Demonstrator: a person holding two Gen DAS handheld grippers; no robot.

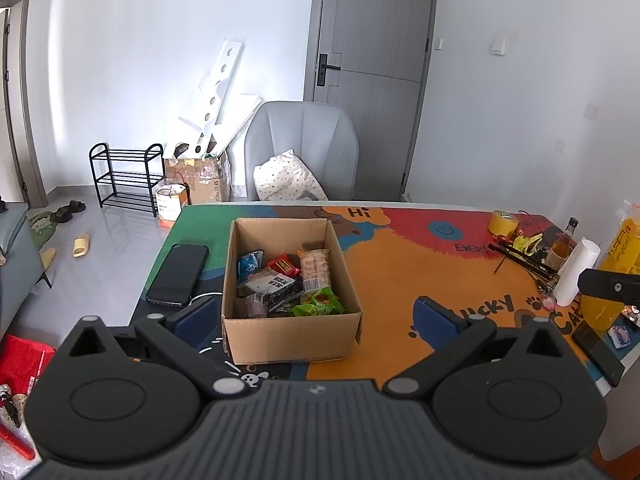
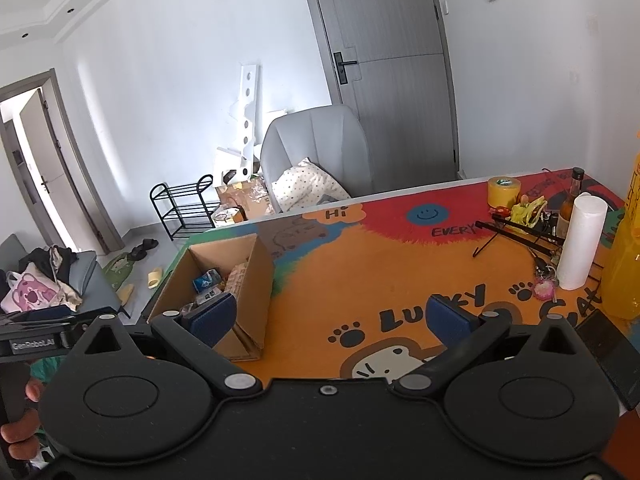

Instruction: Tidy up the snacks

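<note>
Left wrist view: I hold my left gripper (image 1: 322, 316) wide open and empty above the near edge of one cardboard box (image 1: 290, 332) of snack packets (image 1: 316, 270), on the cartoon table mat (image 1: 400, 280). One phone (image 1: 178, 274) lies beside it. My right gripper (image 2: 332, 316) is likewise spread, empty, over the mat; grey door (image 2: 392, 60) behind.

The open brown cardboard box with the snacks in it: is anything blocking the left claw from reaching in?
Nothing visible does. The left gripper hangs open just in front of the cardboard box, whose top is open. The black phone lies off to the box's left, out of the way.
</note>
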